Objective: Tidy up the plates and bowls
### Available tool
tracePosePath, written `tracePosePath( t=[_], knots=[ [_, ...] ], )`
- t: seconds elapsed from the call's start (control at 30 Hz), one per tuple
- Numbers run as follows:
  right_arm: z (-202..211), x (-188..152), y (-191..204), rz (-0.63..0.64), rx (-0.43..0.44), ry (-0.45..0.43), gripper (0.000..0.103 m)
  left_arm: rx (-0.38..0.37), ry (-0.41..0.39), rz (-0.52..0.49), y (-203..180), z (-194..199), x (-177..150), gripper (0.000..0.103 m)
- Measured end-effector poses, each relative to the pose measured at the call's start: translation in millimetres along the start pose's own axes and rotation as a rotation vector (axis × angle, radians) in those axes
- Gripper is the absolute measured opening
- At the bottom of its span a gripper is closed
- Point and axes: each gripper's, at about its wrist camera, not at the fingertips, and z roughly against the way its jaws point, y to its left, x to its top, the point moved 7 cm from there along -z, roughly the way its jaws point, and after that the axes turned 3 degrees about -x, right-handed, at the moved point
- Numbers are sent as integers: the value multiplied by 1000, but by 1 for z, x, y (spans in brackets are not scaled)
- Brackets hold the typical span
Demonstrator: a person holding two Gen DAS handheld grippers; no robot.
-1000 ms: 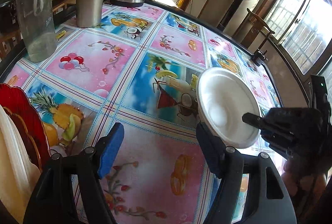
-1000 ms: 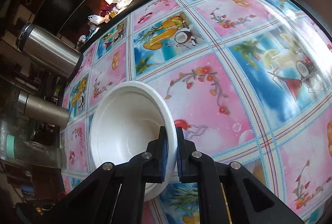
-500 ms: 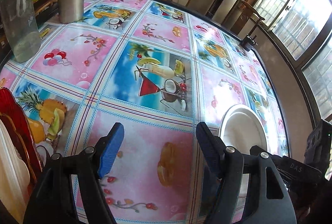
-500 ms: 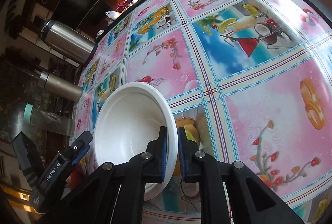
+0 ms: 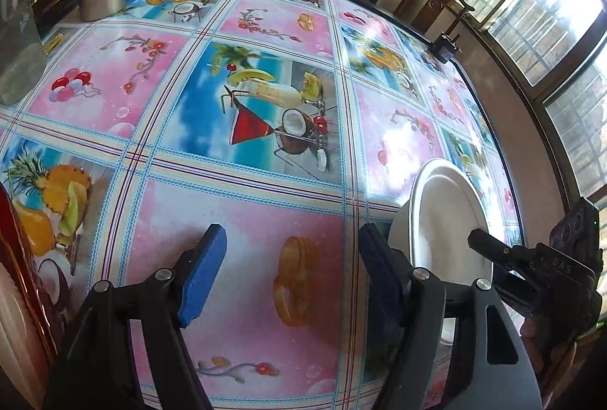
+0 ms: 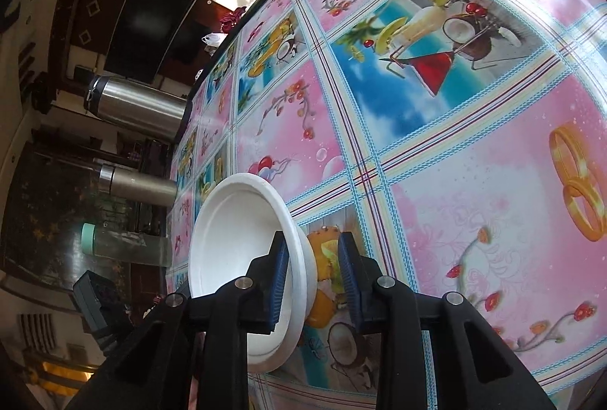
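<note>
The right gripper (image 6: 312, 271) has its jaws apart, straddling the rim of a white bowl (image 6: 235, 239) tilted on edge over the worktop (image 6: 474, 163). The left gripper (image 5: 290, 271), jaws wide apart and empty, has the bowl (image 5: 447, 220) at its 3 o'clock.

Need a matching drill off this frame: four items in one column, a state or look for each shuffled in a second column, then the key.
Column 1
1. white bowl
2. left gripper
3. clear bottle
4. large steel flask

Column 2
A. green cap
B. open, nothing between its fingers
C. shiny metal body
D. rim sits between the parted fingers of the right gripper

Pairs: 1-D, 2-B, 3-A, 4-C
</note>
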Motion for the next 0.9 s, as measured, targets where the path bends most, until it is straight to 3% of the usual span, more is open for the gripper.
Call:
tracePosePath(
  t=[0.07,0.13,0.33,0.63,0.73,0.9],
  knots=[
    [4,0,3,-1,43,8,30,2,15,10,-1,1,-2,72],
    [9,-1,8,7,62,3,31,56,25,-14,-4,3,-4,72],
    [19,2,7,5,24,-34,32,133,50,-36,-21,9,-2,72],
    [24,2,8,-7,55,-39,32,276,54,-66,-27,6,5,72],
    [23,1,8,-10,65,-33,32,240,92,-37,-27,5,-1,72],
    [23,1,9,-7,75,-26,32,141,46,33,-30,37,2,72]
  ],
)
